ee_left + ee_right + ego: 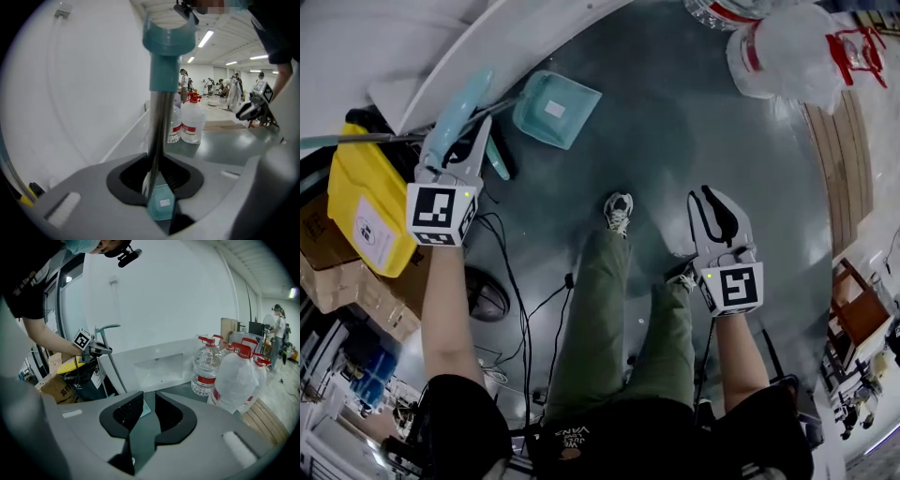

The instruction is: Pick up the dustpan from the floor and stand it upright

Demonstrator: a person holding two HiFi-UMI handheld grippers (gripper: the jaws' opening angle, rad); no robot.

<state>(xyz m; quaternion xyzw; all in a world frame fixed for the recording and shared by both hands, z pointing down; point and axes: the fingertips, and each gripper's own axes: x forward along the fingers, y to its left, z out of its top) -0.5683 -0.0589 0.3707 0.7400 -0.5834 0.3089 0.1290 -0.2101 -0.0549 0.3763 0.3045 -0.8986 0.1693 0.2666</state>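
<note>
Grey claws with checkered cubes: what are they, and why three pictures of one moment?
They are hand-held grippers; a person carries one in each hand. One picture comes from a camera on the person's head, looking down at their legs and the floor. The other two come from cameras riding on the grippers, looking along the jaws. The left gripper is shut on the metal pole of the teal dustpan, whose pan is down at the floor. The right gripper is open and empty. Water bottles stand nearby.
</note>
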